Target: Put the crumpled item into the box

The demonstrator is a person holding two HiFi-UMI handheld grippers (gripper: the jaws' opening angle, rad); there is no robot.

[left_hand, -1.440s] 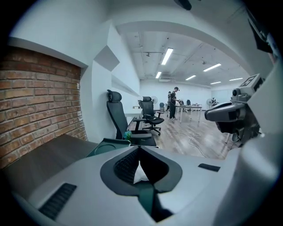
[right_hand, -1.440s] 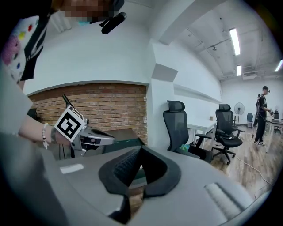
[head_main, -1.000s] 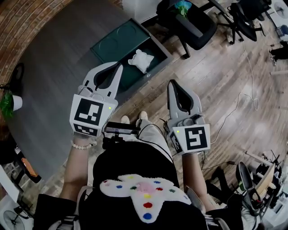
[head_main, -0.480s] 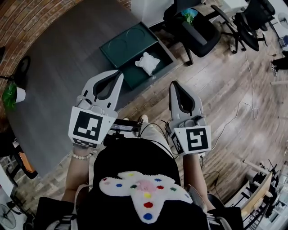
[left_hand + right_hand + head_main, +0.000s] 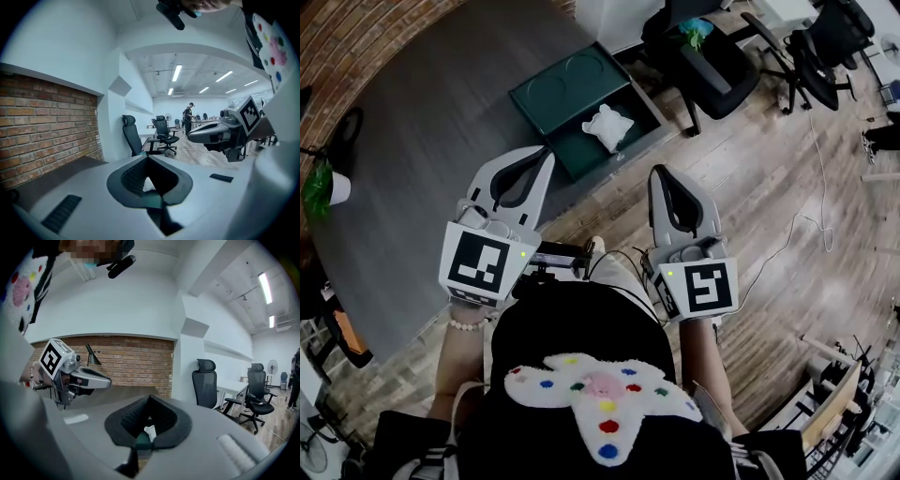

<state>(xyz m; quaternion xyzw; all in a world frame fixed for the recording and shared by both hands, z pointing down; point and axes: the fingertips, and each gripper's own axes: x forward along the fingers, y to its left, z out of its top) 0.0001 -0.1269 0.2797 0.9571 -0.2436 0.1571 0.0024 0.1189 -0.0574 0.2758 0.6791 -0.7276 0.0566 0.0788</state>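
The person is holding the left gripper (image 5: 546,155) and right gripper (image 5: 659,172) side by side and apart, each with jaws pressed fully together and gripping nothing. Ahead of them, the crumpled white item (image 5: 607,127) is lying inside the open dark green box (image 5: 579,156), which is sitting on the grey carpet (image 5: 422,141).

We are in an open-plan office: black swivel chairs (image 5: 165,133) stand by white desks (image 5: 233,388) under long ceiling strip lights (image 5: 176,73), with a brick wall (image 5: 44,126) and a wood-plank floor (image 5: 769,197) crossed by loose cables (image 5: 811,217).
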